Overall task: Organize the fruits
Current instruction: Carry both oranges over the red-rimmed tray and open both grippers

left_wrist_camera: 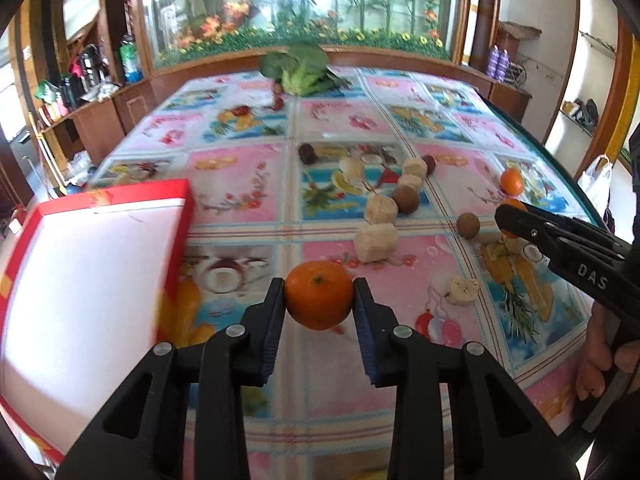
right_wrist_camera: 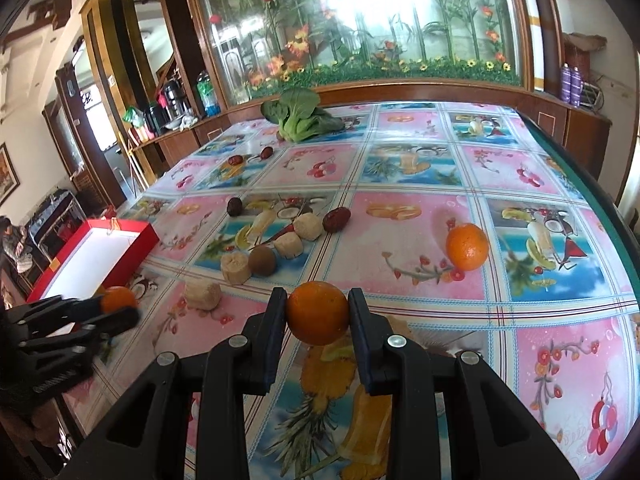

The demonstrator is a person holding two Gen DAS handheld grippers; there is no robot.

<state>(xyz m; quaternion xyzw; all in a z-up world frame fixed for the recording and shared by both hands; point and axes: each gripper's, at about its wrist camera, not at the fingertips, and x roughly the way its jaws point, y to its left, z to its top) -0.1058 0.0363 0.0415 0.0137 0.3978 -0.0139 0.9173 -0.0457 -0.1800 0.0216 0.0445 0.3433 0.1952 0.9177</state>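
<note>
Large table under a glossy fruit-print plastic cloth (right_wrist_camera: 420, 240) is filling both views, its dark green right edge curving away past the loose orange. Red-walled, white-floored shallow cardboard box (left_wrist_camera: 80, 280) is sitting at the cloth's near-left corner, open top, nothing visible inside; bare cloth is lying between box and the fruit cluster. Leafy green vegetable bunch (right_wrist_camera: 302, 118) is resting far back from the box, near the wooden ledge.

Left gripper (left_wrist_camera: 319, 294) is clamping a round orange tangerine (left_wrist_camera: 319, 295) between both pads, lifted just right of the box's right wall. Right gripper (right_wrist_camera: 317, 312) is pinching a second round orange tangerine (right_wrist_camera: 317, 312), well right of the box, above the cloth. A third loose orange fruit (right_wrist_camera: 467, 246) is lying farther right, near the table edge.

Mid-table, right of the box: beige peeled chunks (right_wrist_camera: 237, 267) and a brown round kiwi-like fruit (right_wrist_camera: 263, 261) are strung in a diagonal row, touching or just beside each other; a dark red date (right_wrist_camera: 336, 219) is sitting at its far end. Other dates (right_wrist_camera: 234, 206) are scattered farther back.
</note>
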